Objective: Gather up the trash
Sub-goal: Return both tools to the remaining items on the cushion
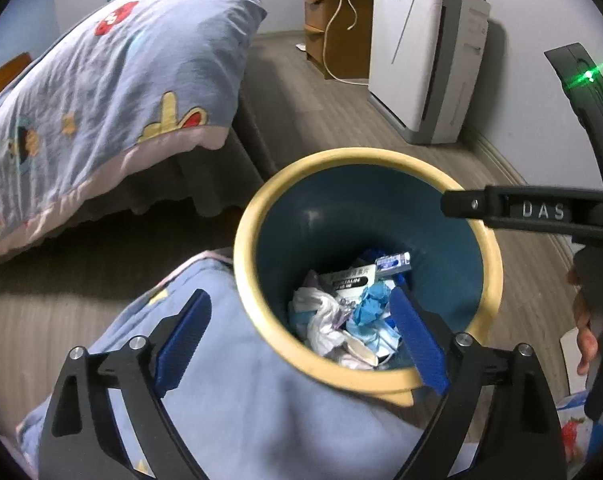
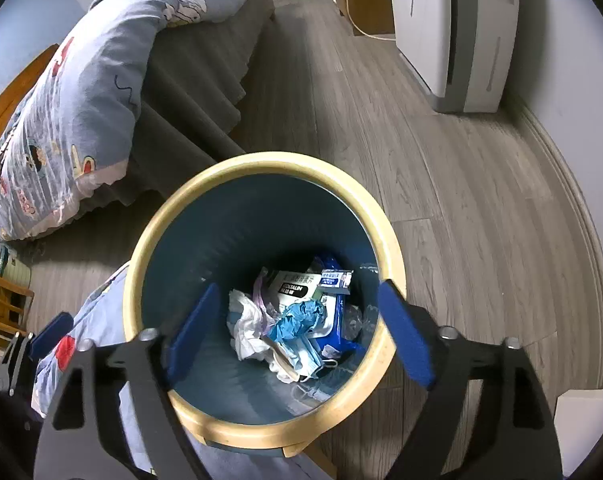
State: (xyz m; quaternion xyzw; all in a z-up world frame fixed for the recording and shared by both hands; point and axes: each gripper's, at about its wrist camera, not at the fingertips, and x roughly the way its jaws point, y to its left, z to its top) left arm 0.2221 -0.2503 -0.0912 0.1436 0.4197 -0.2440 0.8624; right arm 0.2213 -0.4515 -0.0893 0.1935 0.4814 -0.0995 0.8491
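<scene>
Both tools gape empty over the bin (image 2: 261, 168) — the trash (image 2: 297, 316) below looks light, crumpled, soft — pinch a fold.

Both wrist views down into bin (image 1: 365, 380)

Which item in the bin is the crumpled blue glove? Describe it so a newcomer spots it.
Find the blue bin with the yellow rim standing on the wood floor beside the bed. At its bottom lies a heap of trash; the glove sits near the heap's middle, right of the white tissue. It is the only bright blue, wrinkled, rubbery lump; the neighbours are flat packets or white paper.
</scene>
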